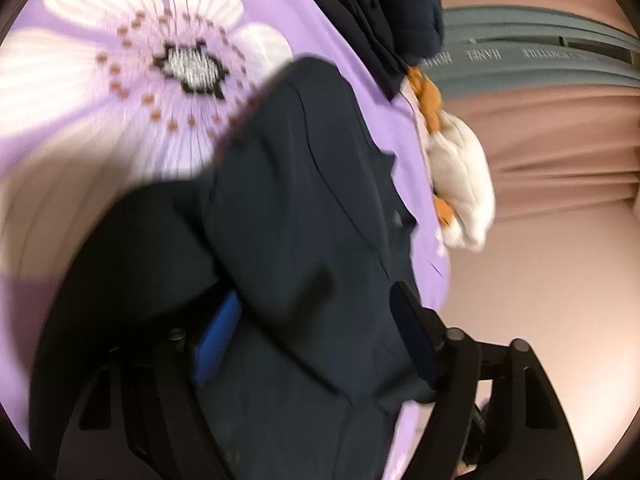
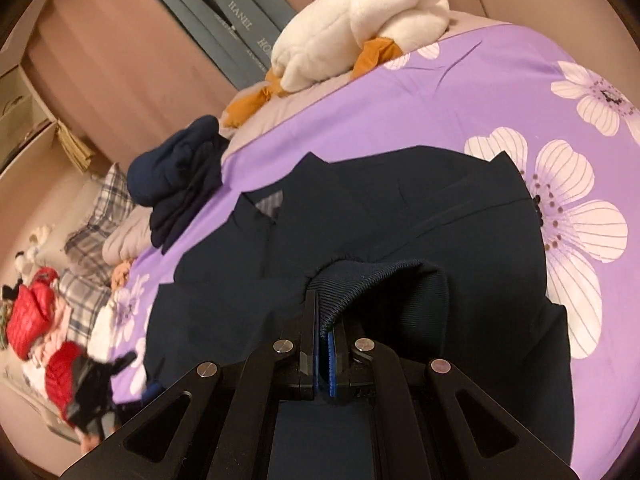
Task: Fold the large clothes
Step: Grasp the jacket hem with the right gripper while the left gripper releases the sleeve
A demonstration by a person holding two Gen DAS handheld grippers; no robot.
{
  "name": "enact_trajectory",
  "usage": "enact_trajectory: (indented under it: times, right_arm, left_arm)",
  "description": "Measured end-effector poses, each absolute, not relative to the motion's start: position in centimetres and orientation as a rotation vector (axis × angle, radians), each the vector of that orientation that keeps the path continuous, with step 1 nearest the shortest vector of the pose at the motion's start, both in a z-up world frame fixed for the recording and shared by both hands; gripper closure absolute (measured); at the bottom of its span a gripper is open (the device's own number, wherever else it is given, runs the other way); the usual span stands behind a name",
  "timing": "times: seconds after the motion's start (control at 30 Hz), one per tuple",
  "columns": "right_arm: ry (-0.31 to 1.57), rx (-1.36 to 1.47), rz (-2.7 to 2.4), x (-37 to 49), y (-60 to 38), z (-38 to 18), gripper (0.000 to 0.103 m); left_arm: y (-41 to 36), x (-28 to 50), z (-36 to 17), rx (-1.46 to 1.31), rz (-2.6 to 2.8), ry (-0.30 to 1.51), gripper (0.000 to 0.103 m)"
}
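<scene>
While it lies spread across the purple flowered bedspread [image 2: 460, 92], the dark navy jacket [image 2: 360, 208] looks smooth and matte, its pointed lapels showing at the far edge and a ribbed hem [image 2: 384, 280] bunched up nearest the camera. On the left, the left tongs [image 1: 316, 344] stand fairly wide, angled downward, with a thick fold of the jacket [image 1: 304, 216] draped between the fingers; whether the pads press it I cannot tell. On the right, the right tongs [image 2: 326, 320] tilt downward too, pinched tight on the ribbed hem.
</scene>
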State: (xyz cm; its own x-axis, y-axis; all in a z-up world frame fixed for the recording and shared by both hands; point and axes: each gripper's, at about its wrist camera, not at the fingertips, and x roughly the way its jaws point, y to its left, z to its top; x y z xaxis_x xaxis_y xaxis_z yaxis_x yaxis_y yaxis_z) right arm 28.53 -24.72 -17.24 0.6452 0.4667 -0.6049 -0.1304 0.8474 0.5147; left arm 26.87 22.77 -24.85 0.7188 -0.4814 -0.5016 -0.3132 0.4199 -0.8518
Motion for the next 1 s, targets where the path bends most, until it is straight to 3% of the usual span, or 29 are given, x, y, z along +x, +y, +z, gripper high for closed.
enact_trajectory:
  times: [0.03,0.1,0.13,0.17,0.2,0.47,0.53,0.6,0.67,0.93,1.0]
  right_arm:
    - [0.8,0.452,0.365,28.5,-24.7,-17.0,0.098]
    - [0.79,0.447,0.382,28.5,-24.8,-16.9,0.098]
    - [0.786,0.444,0.387,28.4,-25.0,-17.0,0.098]
    - [0.787,0.444,0.391,28.3,-25.1,-17.3,0.098]
    - [0.803,0.439,0.38,28.2,-25.3,-17.9,0.098]
    - [0.99,0.484,0.313,28.1,-26.6,-24.0,0.098]
    - [1.008,0.535,0.327,27.6,-27.2,-23.6,0.094]
    - [1.001,0.51,0.296,26.9,-27.8,-22.7,0.079]
    - [0.961,0.42,0.226,26.0,-27.8,-21.2,0.069]
    - [0.767,0.234,0.288,25.6,-22.8,-16.6,0.069]
    - [0.787,0.197,0.353,26.6,-20.6,-17.1,0.069]
  left_arm:
    - [23.3,27.3,-24.9,-1.166,-0.102,0.794,0.036]
    - [23.9,28.0,-24.7,-1.142,-0.046,0.783,0.066]
    - [24.4,28.1,-24.5,-1.118,-0.003,0.788,0.074]
    - [24.8,28.0,-24.6,-1.117,0.022,0.788,0.089]
    - [25.2,27.9,-24.9,-1.134,0.026,0.778,0.091]
    - [26.5,26.7,-26.5,-1.14,0.012,0.792,0.086]
    - [26.8,26.0,-26.1,-1.139,-0.002,0.807,0.075]
    - [26.8,25.2,-25.2,-1.091,-0.002,0.823,0.059]
    - [26.7,24.4,-23.9,-1.007,0.014,0.828,0.05]
    - [24.8,25.8,-19.3,-0.719,0.022,0.772,0.05]
    - [23.0,27.7,-19.3,-0.639,0.0,0.79,0.058]
